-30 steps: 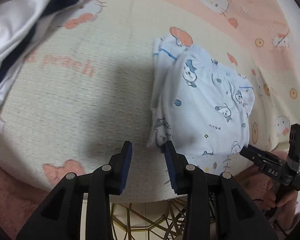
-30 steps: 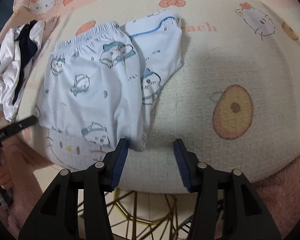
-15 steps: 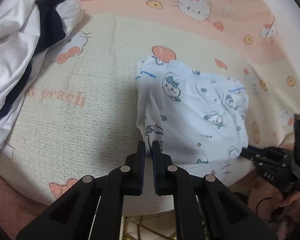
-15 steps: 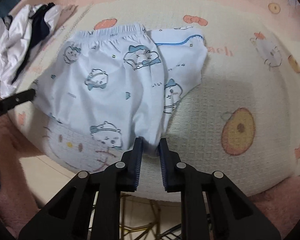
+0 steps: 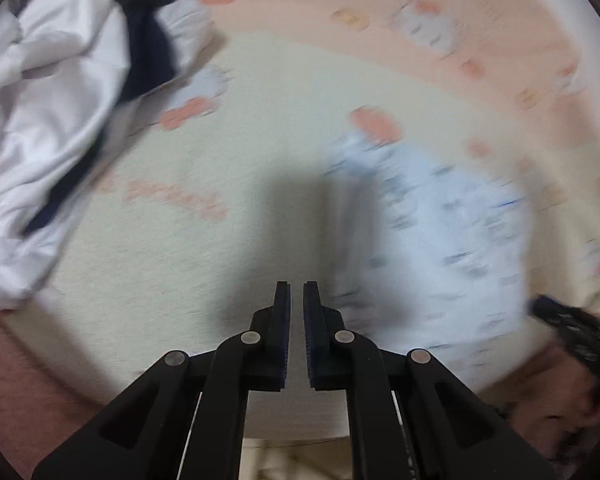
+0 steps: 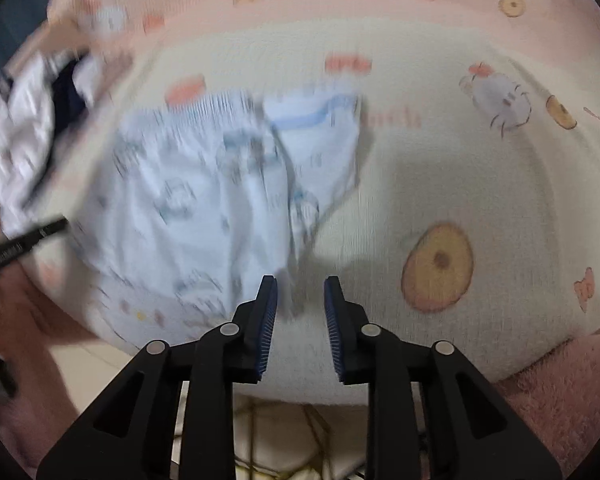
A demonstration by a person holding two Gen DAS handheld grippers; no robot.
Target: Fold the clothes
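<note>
Both views are motion-blurred, so fine detail is uncertain.

Left gripper [image 5: 296,304]: the jaws stand nearly together with a thin slit between them, and nothing shows in the slit. The tips sit above bare blanket [image 5: 188,264], just left of the garment's edge, so this gripper has no hold on cloth.

Right gripper [image 6: 300,296]: the jaws stand moderately apart. The near corner of the garment lies in the gap, close to the left pad; neither pad visibly pinches it. The spacing fits either an approach to that corner or a release of it; the pictures do not settle which.

Task item: the light-blue printed shorts [image 6: 204,200] lie on the blanket between the two grippers, waistband on the far side. One part is doubled over the other, leaving a narrower panel with a blue stripe exposed at the right. The near hem reaches the blanket's front edge, within reach of both tools.

Farther back, at the left, a crumpled white and navy garment [image 5: 56,112] lies in a heap, apart from the shorts.
</note>
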